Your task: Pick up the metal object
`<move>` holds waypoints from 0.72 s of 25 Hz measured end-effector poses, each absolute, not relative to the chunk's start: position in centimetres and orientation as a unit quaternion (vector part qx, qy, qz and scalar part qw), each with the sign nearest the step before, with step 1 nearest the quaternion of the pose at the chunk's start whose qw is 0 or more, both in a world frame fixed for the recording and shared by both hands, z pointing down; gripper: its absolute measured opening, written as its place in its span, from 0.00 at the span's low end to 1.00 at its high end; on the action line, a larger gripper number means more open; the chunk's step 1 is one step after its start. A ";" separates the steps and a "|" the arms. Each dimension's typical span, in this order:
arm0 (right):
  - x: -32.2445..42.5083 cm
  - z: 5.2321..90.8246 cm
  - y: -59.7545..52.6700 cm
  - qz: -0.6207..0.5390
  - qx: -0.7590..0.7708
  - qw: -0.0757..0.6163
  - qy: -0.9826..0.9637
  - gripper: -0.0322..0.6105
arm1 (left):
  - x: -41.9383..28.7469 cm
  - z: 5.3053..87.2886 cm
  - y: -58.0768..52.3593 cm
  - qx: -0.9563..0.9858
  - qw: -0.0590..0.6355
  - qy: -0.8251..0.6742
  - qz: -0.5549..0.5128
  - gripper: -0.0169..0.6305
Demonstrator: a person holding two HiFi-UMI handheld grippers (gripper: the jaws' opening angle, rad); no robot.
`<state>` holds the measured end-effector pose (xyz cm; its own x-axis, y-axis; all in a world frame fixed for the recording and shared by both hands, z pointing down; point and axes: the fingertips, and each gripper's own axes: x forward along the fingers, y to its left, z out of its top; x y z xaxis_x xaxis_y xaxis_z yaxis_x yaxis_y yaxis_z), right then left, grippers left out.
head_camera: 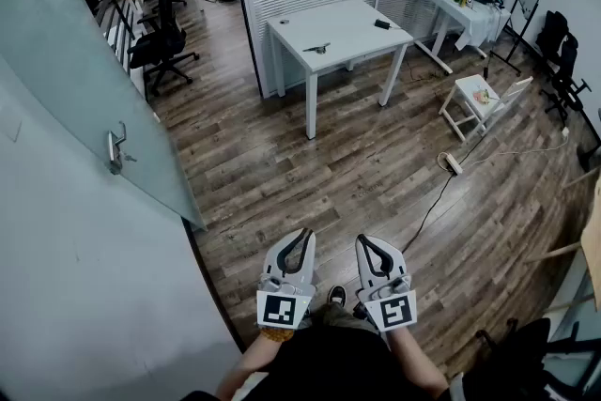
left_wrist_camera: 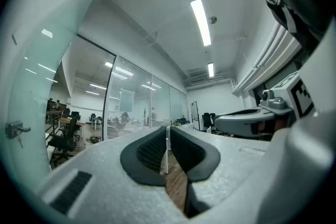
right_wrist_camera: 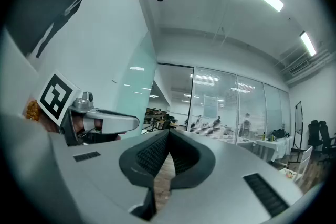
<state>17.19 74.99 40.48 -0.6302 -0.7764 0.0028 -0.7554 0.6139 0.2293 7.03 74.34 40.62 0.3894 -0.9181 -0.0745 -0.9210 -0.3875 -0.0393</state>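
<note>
A small metal object (head_camera: 316,48) lies on the white table (head_camera: 349,25) far ahead across the room. Both grippers are held close to the person's body at the bottom of the head view, well short of the table. My left gripper (head_camera: 307,234) has its jaws closed together with nothing between them, and its pads meet at the tip in the left gripper view (left_wrist_camera: 167,129). My right gripper (head_camera: 362,239) is shut and empty too, its pads touching in the right gripper view (right_wrist_camera: 169,132). The two grippers sit side by side and point level.
A frosted glass door with a handle (head_camera: 115,148) stands open at the left. A black item (head_camera: 382,23) lies at the table's far right. A small white chair (head_camera: 477,99), a power strip with cable (head_camera: 453,163) and office chairs (head_camera: 164,47) stand on the wooden floor.
</note>
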 end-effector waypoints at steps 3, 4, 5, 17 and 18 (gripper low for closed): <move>15.4 40.2 76.2 -0.103 0.429 0.030 -0.897 0.05 | 5.4 40.9 75.5 -0.835 0.030 0.549 0.014 0.08; 14.8 40.1 76.5 -0.102 0.427 0.025 -0.898 0.05 | 4.9 41.0 75.8 -0.836 0.028 0.548 0.014 0.08; 14.3 40.2 76.7 -0.102 0.426 0.023 -0.899 0.06 | 4.5 41.0 76.0 -0.836 0.027 0.548 0.014 0.08; 12.3 41.5 73.3 -0.086 0.444 0.062 -0.890 0.06 | 2.5 41.1 72.7 -0.839 0.023 0.544 0.017 0.08; 12.3 41.8 72.5 -0.085 0.444 0.061 -0.890 0.06 | 2.3 41.3 71.9 -0.838 0.023 0.545 0.016 0.08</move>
